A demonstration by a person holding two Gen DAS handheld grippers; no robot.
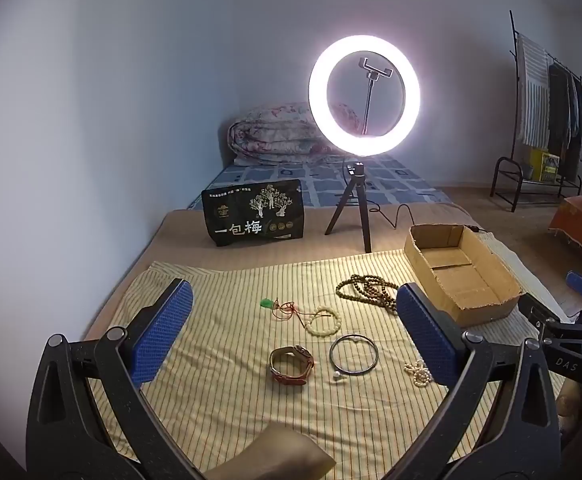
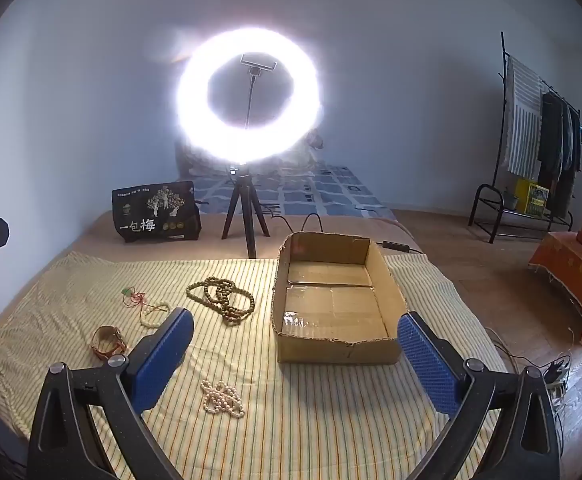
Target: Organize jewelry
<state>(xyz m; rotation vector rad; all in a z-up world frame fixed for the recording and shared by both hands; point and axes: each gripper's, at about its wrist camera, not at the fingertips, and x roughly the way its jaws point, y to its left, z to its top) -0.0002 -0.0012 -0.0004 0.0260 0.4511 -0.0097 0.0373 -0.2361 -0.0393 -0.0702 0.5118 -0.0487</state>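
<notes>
Both grippers hang wide open and hold nothing: the left gripper (image 1: 293, 330) above the striped cloth (image 1: 219, 400), the right gripper (image 2: 295, 354) near the front of the cardboard box (image 2: 387, 288). Jewelry lies loose on the cloth, left of the box: a dark bead necklace (image 1: 367, 290), a green pendant on red cord (image 1: 267, 303), a pale bead bracelet (image 1: 324, 322), a metal bangle (image 1: 354, 355), a brown-strapped watch (image 1: 292, 365) and a pearl strand (image 2: 222, 399). Nothing lies inside the box. A lit ring light (image 1: 364, 96) stands behind
</notes>
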